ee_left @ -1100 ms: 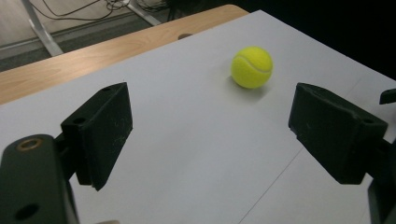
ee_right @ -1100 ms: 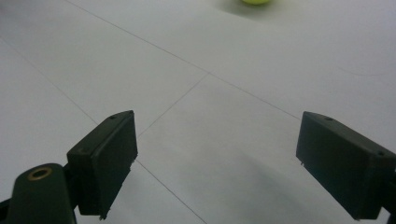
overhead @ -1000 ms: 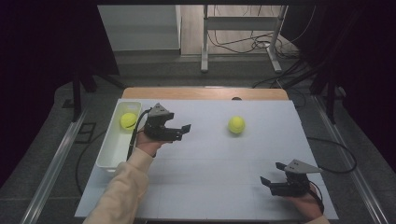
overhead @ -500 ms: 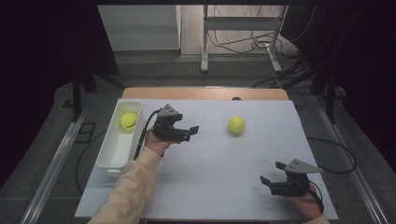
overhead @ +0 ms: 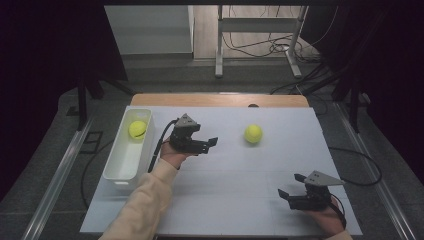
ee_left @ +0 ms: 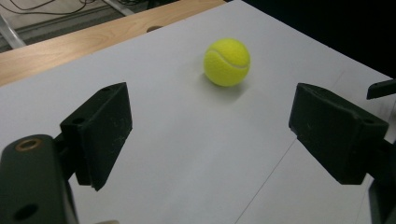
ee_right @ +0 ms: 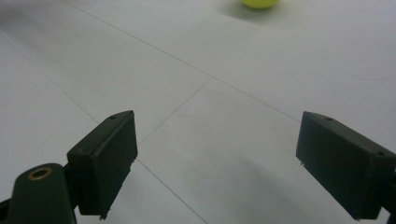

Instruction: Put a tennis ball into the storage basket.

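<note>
White table (overhead: 235, 200) bare between grippers; left gripper (ee_left: 210, 135) released, ball (ee_left: 227, 61) ahead of jaws; high view alone revealed second ball (overhead: 137, 129) in bin (overhead: 120, 165) behind it.

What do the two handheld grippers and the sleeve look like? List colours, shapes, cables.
Both the left gripper and the right gripper are black, each with two blocky rectangular jaws and a grey three-cornered plate on top. A black cable trails from the left one. The left arm wears a cream-coloured sleeve.
</note>
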Action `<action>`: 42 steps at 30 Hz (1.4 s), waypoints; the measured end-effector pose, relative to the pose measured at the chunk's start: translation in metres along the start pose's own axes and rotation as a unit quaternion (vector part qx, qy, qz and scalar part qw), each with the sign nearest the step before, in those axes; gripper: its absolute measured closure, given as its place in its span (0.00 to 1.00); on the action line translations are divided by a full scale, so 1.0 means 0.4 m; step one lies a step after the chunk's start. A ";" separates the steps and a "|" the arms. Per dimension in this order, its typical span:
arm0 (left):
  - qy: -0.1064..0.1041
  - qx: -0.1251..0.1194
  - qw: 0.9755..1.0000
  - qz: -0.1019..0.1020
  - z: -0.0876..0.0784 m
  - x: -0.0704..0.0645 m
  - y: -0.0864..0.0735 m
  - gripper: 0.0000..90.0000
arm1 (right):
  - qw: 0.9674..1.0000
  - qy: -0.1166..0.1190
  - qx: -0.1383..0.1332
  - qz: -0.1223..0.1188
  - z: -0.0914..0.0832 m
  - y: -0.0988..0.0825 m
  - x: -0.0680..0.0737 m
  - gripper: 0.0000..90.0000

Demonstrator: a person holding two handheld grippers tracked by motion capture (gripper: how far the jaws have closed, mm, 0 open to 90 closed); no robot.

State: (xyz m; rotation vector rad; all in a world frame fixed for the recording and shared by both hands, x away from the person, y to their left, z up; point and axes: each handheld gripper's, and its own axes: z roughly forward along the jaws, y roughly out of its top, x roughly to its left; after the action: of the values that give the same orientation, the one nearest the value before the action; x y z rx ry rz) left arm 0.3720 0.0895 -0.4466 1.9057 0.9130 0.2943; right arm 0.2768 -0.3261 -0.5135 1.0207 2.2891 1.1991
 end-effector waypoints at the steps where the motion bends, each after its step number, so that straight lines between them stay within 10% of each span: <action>1: -0.001 0.001 1.000 0.001 0.002 0.000 0.000 0.15 | 1.000 0.000 0.000 0.000 0.001 0.000 0.000 0.15; 42: -0.005 0.039 0.999 0.018 0.159 -0.025 0.003 0.16 | 1.000 -0.003 -0.002 -0.005 0.000 0.004 0.004 0.15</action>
State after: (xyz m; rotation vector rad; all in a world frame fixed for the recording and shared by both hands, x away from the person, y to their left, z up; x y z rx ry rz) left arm 0.4008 0.0400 -0.4757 1.9946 0.8947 0.2740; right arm 0.2763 -0.3245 -0.5121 1.0080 2.2834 1.1944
